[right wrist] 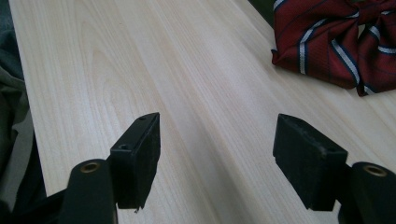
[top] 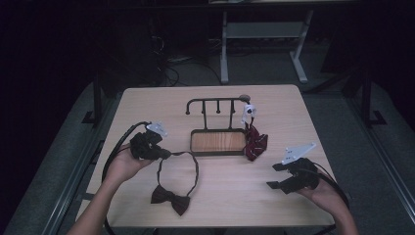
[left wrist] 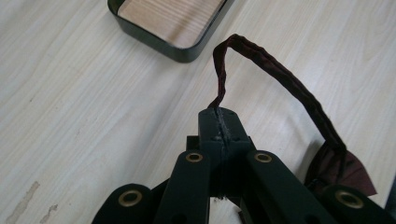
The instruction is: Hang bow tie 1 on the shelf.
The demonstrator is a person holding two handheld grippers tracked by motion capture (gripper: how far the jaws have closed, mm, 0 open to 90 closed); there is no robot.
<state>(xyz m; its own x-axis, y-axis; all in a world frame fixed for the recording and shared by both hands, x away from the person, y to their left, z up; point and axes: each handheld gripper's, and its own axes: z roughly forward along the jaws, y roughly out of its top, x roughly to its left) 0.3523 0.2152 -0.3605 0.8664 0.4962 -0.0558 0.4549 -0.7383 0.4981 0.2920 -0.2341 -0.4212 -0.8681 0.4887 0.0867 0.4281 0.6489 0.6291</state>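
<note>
Left tool (top: 165,154) clenched on the dark bow tie's strap (left wrist: 280,74), bow (top: 170,199) on the counter (top: 147,105) toward the person; rack (top: 218,102) lies ahead-right; right tool (top: 275,176) released, idle

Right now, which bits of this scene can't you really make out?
- Dark bow tie: left tongs view, its bow is cut off by the arms of the left tongs, which pinch its strap.
- Striped bow tie: right tongs view, cut off by the top edge.
- White item on the rack: high view, too small to identify.
- Room behind the table: too dark.
</note>
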